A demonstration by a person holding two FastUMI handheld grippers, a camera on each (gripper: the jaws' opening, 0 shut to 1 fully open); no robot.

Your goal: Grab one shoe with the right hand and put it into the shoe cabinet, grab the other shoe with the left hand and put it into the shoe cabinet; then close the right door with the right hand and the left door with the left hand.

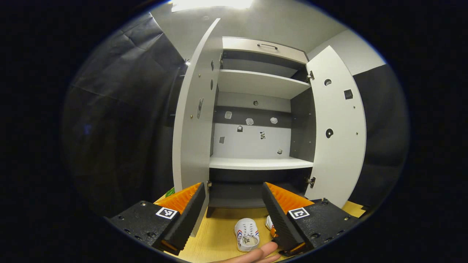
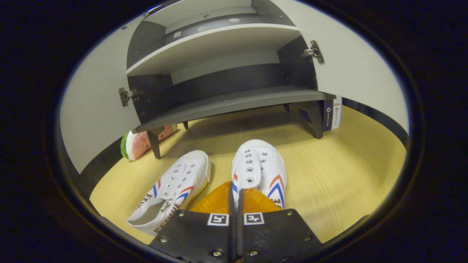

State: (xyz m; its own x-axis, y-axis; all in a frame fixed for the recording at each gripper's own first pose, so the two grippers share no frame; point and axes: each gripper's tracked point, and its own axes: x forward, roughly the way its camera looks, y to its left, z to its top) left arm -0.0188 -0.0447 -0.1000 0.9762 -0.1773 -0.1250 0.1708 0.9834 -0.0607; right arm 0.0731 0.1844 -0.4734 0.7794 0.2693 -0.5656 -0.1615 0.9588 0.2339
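The shoe cabinet (image 1: 256,120) stands before me with both doors swung wide, so its pale, flat shelves (image 1: 260,163) are open to receive the pair; the dark bottom shelf (image 2: 234,104) sits low on short legs, just above the smooth yellow wood floor (image 2: 340,175). Both shoes lie on that floor in front of it, not yet stowed. My right gripper (image 2: 236,197) has its jaws pinched nearly together on the inner side wall of the right shoe (image 2: 260,166), a white canvas slip with metal eyelets. The left shoe (image 2: 173,186), its twin, lies just beside it, tilted outward. My left gripper (image 1: 234,215) hangs high with jaws wide apart, holding nothing, its ribbed fingers framing the cabinet's lower opening.
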